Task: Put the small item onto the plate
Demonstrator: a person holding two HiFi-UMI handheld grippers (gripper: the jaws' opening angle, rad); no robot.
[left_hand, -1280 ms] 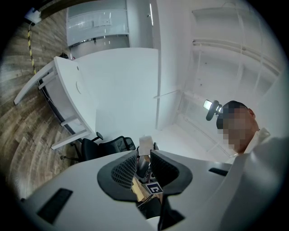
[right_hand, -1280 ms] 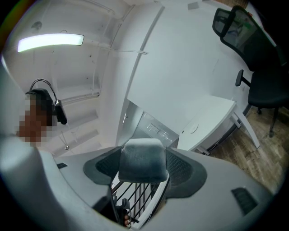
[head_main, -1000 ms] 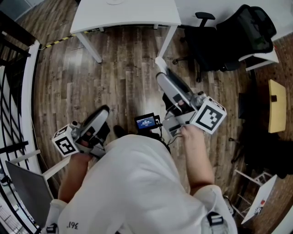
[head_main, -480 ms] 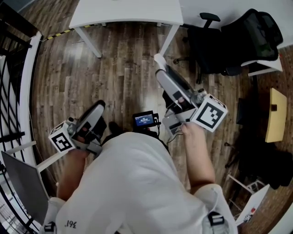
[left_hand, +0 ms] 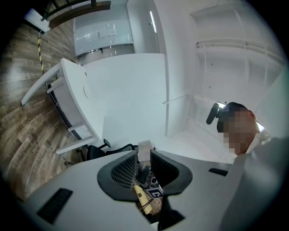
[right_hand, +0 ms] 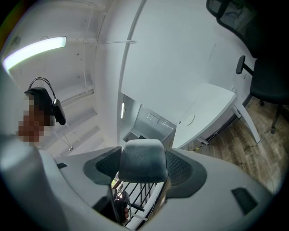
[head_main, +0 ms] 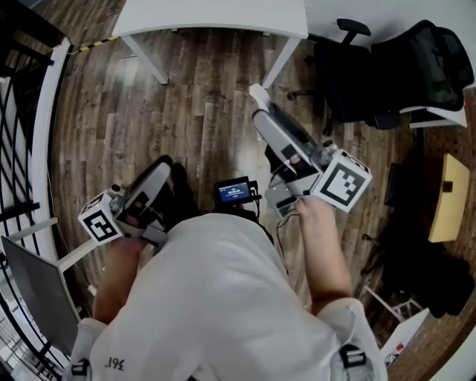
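- Presently small item (right_hand: 140,160), a pale block, sits clamped between right gripper (right_hand: 141,168) jaws, at 12 o'clock in head view, above wood floor (head_main: 201,111)
- Left gripper (left_hand: 143,159) at 9 o'clock, jaws narrowly apart, empty
- White table (head_main: 216,16) at 12 o'clock; office chair (head_main: 401,67) at 2 o'clock

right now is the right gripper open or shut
Shut: the right gripper clamps the pale small item, which fills the gap between its jaws.
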